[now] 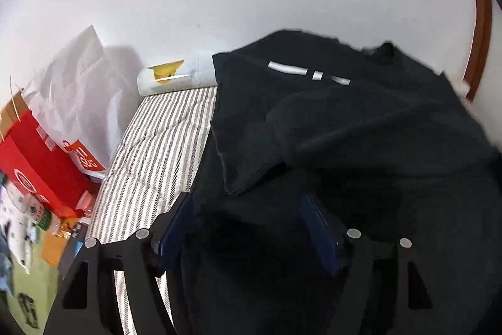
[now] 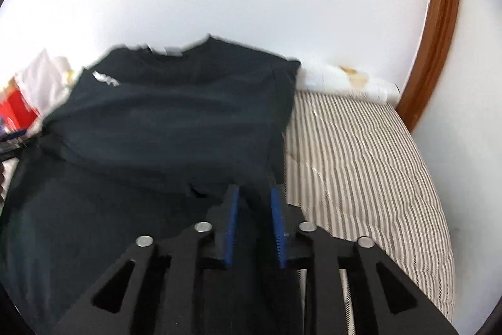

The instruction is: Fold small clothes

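Note:
A black T-shirt (image 1: 345,131) with white marks on its chest lies on a striped bed cover (image 1: 157,153), its left sleeve folded over the body. My left gripper (image 1: 246,197) stands open over the shirt's lower left part, with its blue pads wide apart and dark cloth under and between them. In the right wrist view the same shirt (image 2: 172,121) fills the left half. My right gripper (image 2: 254,189) is at the shirt's lower right edge, with a narrow gap between its blue pads. Dark cloth shows in that gap, and the pads do not visibly press on it.
A white roll with a yellow print (image 1: 175,76) lies along the wall at the head of the bed. A red box (image 1: 37,171), a white paper bag (image 1: 72,77) and small clutter stand left of the bed. A curved wooden frame (image 2: 439,21) rises at the right.

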